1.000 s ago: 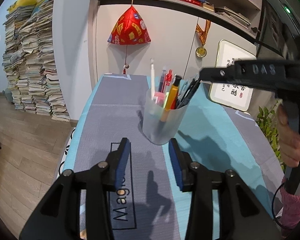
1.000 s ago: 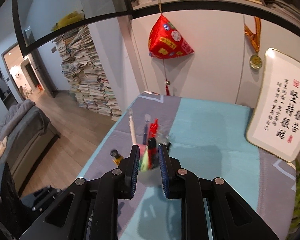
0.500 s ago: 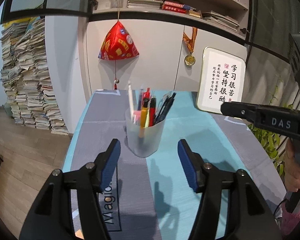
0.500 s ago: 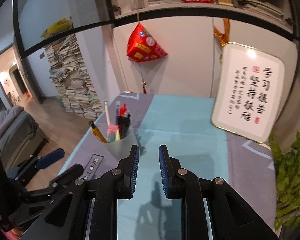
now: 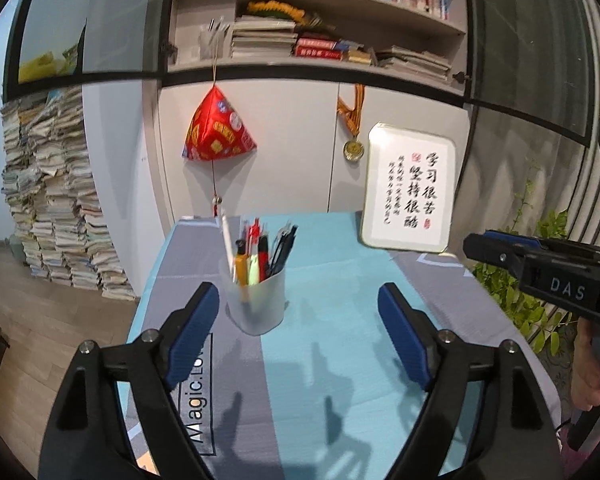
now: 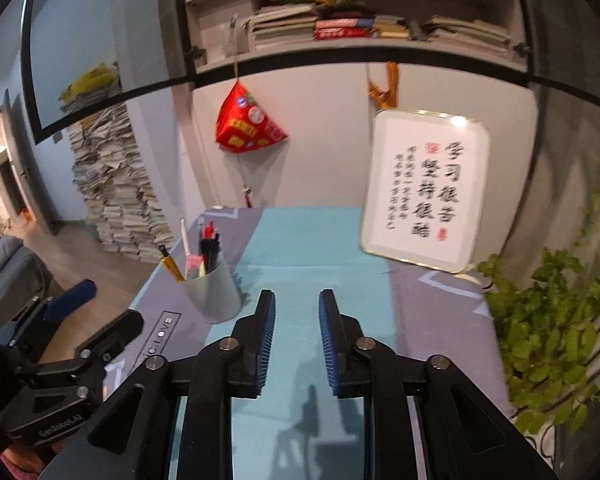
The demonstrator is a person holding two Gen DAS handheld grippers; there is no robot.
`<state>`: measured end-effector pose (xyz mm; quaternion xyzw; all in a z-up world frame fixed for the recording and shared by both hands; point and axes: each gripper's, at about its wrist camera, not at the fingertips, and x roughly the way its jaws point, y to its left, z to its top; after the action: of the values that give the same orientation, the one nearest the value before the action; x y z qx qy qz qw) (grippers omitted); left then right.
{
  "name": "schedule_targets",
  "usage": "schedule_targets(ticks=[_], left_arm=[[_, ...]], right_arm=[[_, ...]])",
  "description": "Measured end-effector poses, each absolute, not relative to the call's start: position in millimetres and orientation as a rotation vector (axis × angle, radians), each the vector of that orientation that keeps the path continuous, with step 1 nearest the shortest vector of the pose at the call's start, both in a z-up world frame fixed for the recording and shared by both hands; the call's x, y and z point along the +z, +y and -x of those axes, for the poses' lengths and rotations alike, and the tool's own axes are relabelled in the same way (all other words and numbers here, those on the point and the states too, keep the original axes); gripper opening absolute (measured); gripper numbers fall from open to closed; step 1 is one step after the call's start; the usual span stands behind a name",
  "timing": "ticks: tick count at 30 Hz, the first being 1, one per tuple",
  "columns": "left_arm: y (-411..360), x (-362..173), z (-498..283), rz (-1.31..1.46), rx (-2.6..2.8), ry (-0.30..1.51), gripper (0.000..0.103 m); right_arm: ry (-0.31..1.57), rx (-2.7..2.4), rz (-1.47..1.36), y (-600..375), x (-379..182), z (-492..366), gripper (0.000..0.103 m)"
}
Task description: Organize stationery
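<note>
A translucent pen cup (image 5: 256, 300) stands upright on the blue and grey table mat (image 5: 340, 280), holding several pens and markers. It also shows in the right wrist view (image 6: 214, 292) at the left. My left gripper (image 5: 298, 330) is wide open and empty, pulled back from the cup, which stands beyond its left finger. My right gripper (image 6: 296, 336) is open with a narrow gap and empty, above the mat to the right of the cup. The right gripper also shows in the left wrist view (image 5: 500, 250) at the right edge.
A framed calligraphy board (image 5: 410, 196) leans against the wall at the table's back right. A red hanging ornament (image 5: 218, 132) and a medal (image 5: 353, 148) hang on the wall behind. A green plant (image 6: 560, 320) stands off the right edge. Stacked papers (image 5: 52, 208) stand on the floor at left.
Both grippers have drawn back and up from the pen cup. The left gripper has opened wider. The right gripper has moved right, away from the cup, and opened slightly.
</note>
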<state>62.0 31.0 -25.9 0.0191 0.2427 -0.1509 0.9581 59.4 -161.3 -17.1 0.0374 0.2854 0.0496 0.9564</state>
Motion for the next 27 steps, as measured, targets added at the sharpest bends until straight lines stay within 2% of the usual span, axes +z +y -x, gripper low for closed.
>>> schedule_targets(ticks=[1,2,9,14,18,22,27], left_arm=[[28.7,-23.0,-56.5,-0.044,-0.306,0.479,0.084],[27.3,-20.9,-52.2,-0.048,-0.307,0.471,0.085],[17.8,-4.2,-19.3,-0.065,-0.316,0.408,0.088],[17.5,6.8,4.1,-0.049,-0.310,0.356,0.096],[14.8,10.2,16.1,-0.064,-0.301,0.330,0.099],[11.3,12.9,27.2,-0.075,-0.299,0.308,0.099],[9.5,19.8,37.1,-0.079,-0.290,0.282,0.102]], right_arm=[[0.571,0.096,-0.077,-163.4,-15.4,-54.4,0.039],[0.560,0.094,-0.081,-166.0,-13.1,-47.5,0.041],[0.500,0.062,-0.087,-174.0,4.5,-4.0,0.042],[0.453,0.045,-0.077,-177.5,14.1,24.3,0.043],[0.427,0.023,-0.079,-179.8,20.9,41.4,0.043],[0.409,0.017,-0.073,-180.9,24.7,53.6,0.052],[0.380,0.011,-0.068,-182.4,31.0,68.4,0.052]])
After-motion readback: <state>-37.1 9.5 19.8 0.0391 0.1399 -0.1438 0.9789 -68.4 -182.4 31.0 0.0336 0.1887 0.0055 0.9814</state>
